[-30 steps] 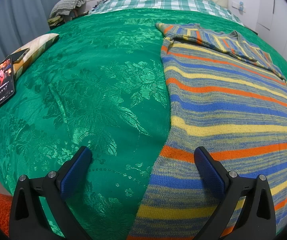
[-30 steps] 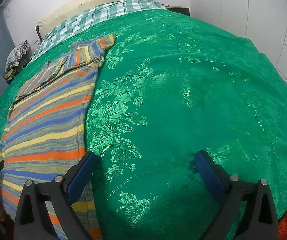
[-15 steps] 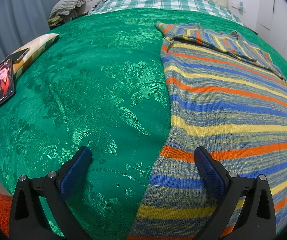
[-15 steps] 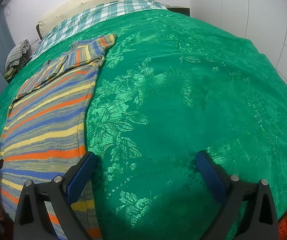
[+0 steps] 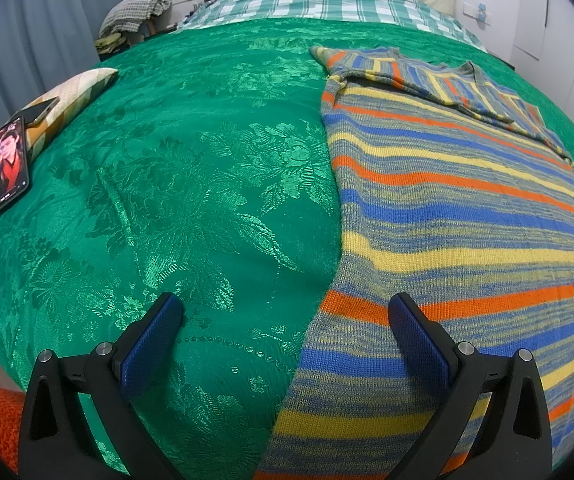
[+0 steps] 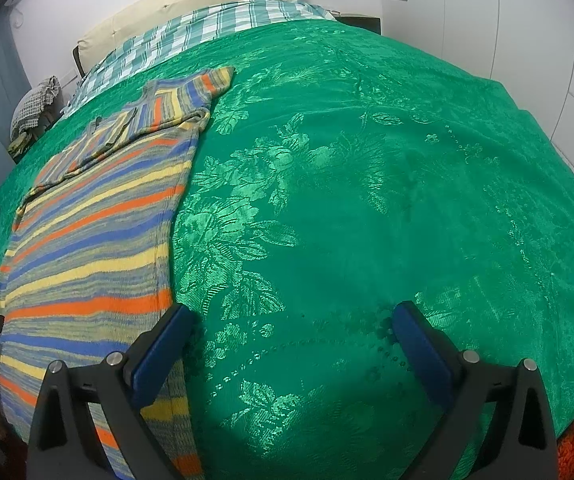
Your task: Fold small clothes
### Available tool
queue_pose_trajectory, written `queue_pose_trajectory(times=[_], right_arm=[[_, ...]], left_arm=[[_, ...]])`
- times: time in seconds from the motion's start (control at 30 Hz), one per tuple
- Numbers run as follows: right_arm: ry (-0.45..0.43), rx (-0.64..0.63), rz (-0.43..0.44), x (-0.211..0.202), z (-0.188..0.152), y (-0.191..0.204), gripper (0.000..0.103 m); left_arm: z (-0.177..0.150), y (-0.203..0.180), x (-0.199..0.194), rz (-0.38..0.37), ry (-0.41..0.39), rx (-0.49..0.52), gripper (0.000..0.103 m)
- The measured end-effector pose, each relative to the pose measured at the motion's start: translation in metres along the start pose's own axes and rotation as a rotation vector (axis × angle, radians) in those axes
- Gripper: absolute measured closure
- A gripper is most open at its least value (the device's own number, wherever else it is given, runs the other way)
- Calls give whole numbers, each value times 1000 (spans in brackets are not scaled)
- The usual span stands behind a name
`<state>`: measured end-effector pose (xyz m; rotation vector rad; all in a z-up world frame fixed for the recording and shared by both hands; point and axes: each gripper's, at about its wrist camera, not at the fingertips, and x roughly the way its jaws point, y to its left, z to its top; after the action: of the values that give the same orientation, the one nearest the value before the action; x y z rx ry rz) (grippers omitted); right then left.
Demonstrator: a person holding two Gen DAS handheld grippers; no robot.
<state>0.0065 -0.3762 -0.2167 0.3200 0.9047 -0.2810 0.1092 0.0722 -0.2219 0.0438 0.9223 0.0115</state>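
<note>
Knit: I judge the sweater (image 5: 447, 216) soft and floppy.
Hold: I'd pinch its hem corners.
Claws: left claw (image 5: 285, 314) and right claw (image 6: 289, 324) gape wide, empty.

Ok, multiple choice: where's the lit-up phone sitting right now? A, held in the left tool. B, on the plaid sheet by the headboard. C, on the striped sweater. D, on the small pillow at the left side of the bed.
D: the left wrist view shows the phone lying on the small pillow at the bed's left side, apart from the striped sweater.
</note>
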Motion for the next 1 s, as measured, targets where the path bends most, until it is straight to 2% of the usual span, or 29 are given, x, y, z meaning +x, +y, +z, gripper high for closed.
queue_pose_trajectory(times=[1.0], right_arm=[[-3,-13,-9,2,0,3,0]], left_arm=[[0,-1,1,1,0,1,0]])
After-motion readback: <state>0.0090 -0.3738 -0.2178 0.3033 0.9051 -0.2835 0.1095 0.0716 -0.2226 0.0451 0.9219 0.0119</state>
